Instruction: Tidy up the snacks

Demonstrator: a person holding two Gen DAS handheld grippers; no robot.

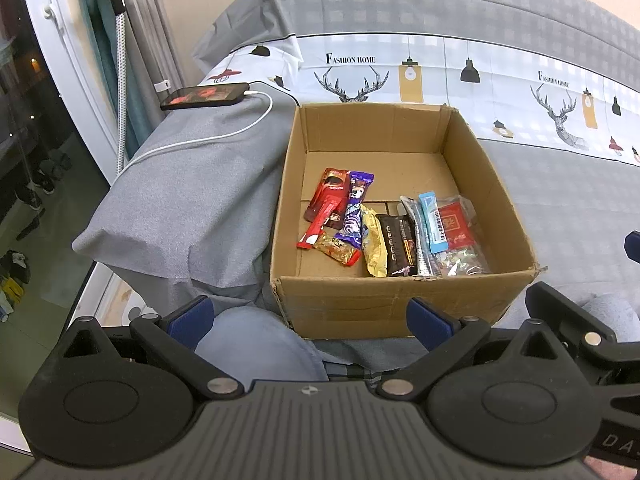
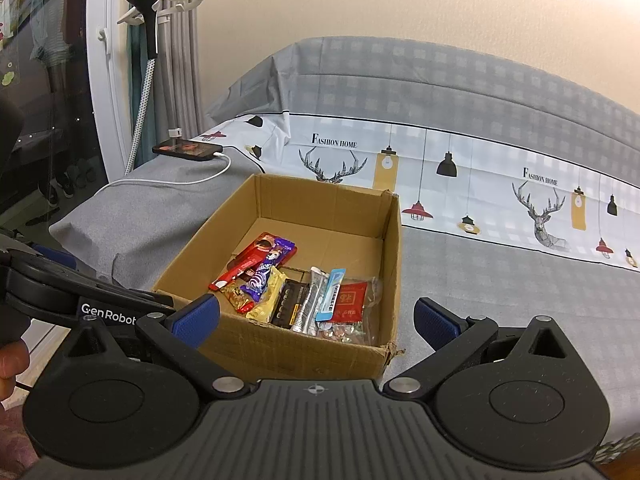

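An open cardboard box (image 1: 400, 308) (image 2: 304, 356) sits on a grey bed. Several snack packs lie side by side on its floor: a red bar (image 1: 326, 208) (image 2: 244, 266), a purple pack (image 1: 354, 210) (image 2: 266, 270), a yellow pack (image 1: 374, 246) (image 2: 269, 294), a dark brown bar (image 1: 396, 250) (image 2: 289, 305), a silver stick (image 1: 418, 236) (image 2: 310, 304), a light blue stick (image 1: 434, 220) (image 2: 331, 294) and a clear bag with a red label (image 1: 460, 236) (image 2: 352, 308). My left gripper (image 1: 310, 322) is open in front of the box's near wall, with nothing held. My right gripper (image 2: 316, 320) is open over the near wall, also holding nothing.
A phone (image 1: 206, 96) (image 2: 188, 149) on a white charging cable (image 1: 208, 138) lies on the grey sofa arm left of the box. A garment steamer pole (image 2: 146, 64) and curtains stand by the window at left. The patterned bedspread (image 1: 560, 184) stretches right of the box.
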